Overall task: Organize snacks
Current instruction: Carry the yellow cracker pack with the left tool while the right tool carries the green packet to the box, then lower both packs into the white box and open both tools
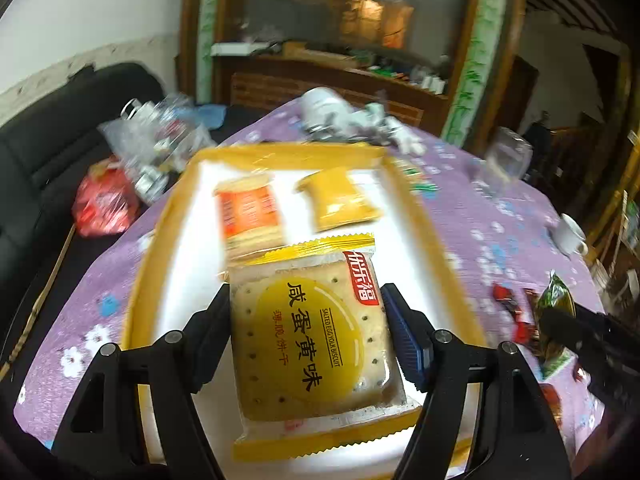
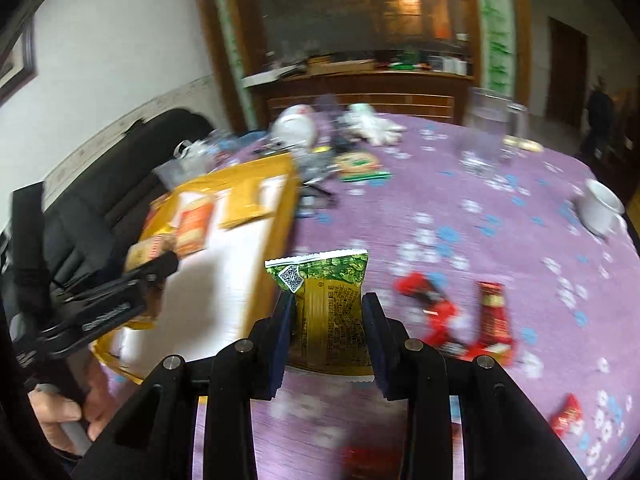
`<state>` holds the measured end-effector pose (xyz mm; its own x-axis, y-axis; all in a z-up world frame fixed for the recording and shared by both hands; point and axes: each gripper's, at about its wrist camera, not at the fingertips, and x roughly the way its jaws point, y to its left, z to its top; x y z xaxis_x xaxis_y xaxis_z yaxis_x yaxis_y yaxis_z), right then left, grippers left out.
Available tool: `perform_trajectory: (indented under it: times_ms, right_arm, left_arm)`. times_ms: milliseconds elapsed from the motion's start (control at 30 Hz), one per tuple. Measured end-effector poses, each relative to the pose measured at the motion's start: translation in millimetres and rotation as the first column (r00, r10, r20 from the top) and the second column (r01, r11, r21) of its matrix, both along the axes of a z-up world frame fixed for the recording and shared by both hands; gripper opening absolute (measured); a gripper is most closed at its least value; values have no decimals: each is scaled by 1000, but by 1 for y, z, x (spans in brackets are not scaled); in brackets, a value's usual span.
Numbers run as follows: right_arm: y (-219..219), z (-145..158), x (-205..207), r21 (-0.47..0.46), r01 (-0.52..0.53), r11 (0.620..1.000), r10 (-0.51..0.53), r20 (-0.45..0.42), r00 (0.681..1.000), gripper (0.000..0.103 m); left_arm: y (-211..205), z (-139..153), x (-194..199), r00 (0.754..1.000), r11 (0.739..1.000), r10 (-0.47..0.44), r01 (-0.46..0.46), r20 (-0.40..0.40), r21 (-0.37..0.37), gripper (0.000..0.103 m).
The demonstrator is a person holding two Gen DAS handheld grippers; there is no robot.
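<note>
Held wide between the left gripper (image 1: 306, 334) pads, a biscuit pack (image 1: 312, 340) is kept above the tray (image 1: 416, 216), where two packs (image 1: 248, 212) are counted. By the right gripper (image 2: 326, 332), narrower, a green packet (image 2: 330, 312) is clamped over the tablecloth (image 2: 460, 208). Four red snacks (image 2: 494, 320) are seen there. Both grippers are pointed downward.

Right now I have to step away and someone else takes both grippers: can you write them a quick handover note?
Left gripper: shut on the salted egg yolk biscuit pack, held over the yellow-rimmed tray.
Right gripper: shut on the green snack packet, above the purple tablecloth, beside the tray.
Done: orange cracker pack and yellow packet lie in the tray.
Left: set down both held packs; red snack packets remain loose on the cloth.
</note>
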<state>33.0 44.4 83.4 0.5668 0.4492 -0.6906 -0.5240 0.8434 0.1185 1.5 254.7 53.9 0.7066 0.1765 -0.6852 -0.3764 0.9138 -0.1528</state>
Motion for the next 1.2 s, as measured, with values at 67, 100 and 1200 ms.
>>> perform_trajectory:
  times_ms: [67, 100, 1200]
  right_arm:
    - [27, -5, -1, -14, -33, 999, 33, -21, 999, 35]
    - [37, -8, -2, -15, -42, 999, 42, -30, 999, 35]
    - [114, -57, 35, -25, -84, 996, 79, -175, 981, 36]
  left_arm:
    - [14, -6, -2, 999, 999, 34, -34, -9, -17, 72]
    - [17, -9, -2, 999, 999, 42, -42, -14, -20, 72]
    - [25, -27, -5, 993, 994, 107, -107, -40, 4, 72]
